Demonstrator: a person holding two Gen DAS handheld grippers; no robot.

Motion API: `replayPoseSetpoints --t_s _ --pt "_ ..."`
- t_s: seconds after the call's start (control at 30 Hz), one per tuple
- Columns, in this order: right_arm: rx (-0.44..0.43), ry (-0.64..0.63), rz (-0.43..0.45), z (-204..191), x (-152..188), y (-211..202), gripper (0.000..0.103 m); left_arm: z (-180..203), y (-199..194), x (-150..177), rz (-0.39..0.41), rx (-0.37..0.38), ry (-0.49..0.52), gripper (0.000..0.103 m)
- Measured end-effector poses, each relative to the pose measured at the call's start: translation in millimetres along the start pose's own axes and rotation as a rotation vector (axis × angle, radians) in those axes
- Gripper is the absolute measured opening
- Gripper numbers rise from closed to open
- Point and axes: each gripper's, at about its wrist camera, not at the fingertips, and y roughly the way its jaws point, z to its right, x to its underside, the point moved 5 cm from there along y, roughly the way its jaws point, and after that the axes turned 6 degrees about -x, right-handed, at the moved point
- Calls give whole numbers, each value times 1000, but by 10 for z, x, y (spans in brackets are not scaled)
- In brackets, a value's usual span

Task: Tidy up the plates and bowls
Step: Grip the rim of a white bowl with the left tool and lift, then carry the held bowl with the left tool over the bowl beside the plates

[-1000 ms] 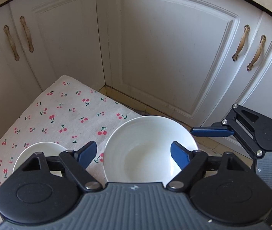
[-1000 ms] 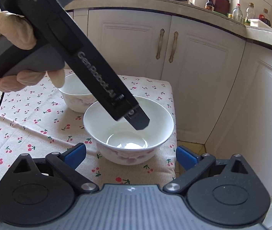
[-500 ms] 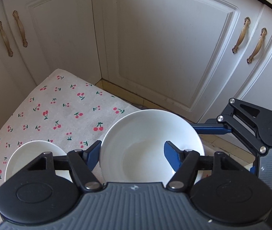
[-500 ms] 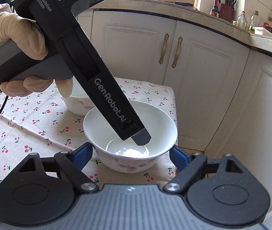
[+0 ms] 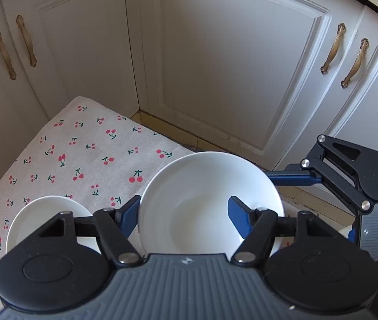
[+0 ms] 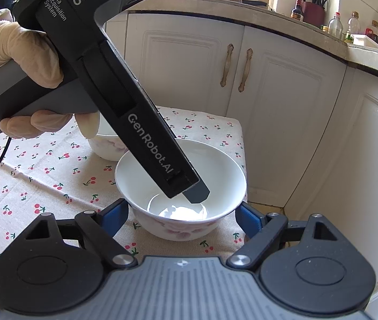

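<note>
Left wrist view: the left gripper (image 5: 182, 213) hangs over the large white ceramic bowl (image 5: 210, 205), its two blue fingers (image 5: 130, 214) set astride the bowl's near-left wall, one outside the rim and the other inside the hollow. The jaws are partly spread, and whether the pads press the wall cannot be told from here. The bowl stands at the edge of the beige tablecloth printed with red cherries (image 5: 82, 154). A smaller white bowl (image 5: 42, 218) sits on the cloth just to the left, partly hidden behind the gripper body. The right gripper (image 5: 290, 177) reaches in from the right, one blue finger lying against or just beside the big bowl's far-right rim. Behind stand white panelled cabinet doors with brass handles (image 5: 242, 66).

Right wrist view: the right gripper (image 6: 181, 213) has its jaws spread wide, one blue finger on each side of the large white bowl (image 6: 215, 176), which carries a faint pink flower pattern on its outer wall; neither finger visibly touches it. The left gripper's (image 6: 197, 193) long black body comes down from the upper left, held by a gloved left hand (image 6: 29, 53), and its dark tip dips inside the bowl. The smaller bowl (image 6: 106, 149) stands just behind, largely hidden. A stone countertop with bottles (image 6: 349, 26) runs along the back.
</note>
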Motion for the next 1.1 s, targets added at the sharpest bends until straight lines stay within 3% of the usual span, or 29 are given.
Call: replayPoseSetpoints --t_s 0.57,1.1 --pt "-34 22 -13 -59 -62 -117 90 41 -151 75 9 -4 -12 69" --pt "-102 -33 25 -800 -145 -1056 90 415 -1323 631 84 -61 -31 69"
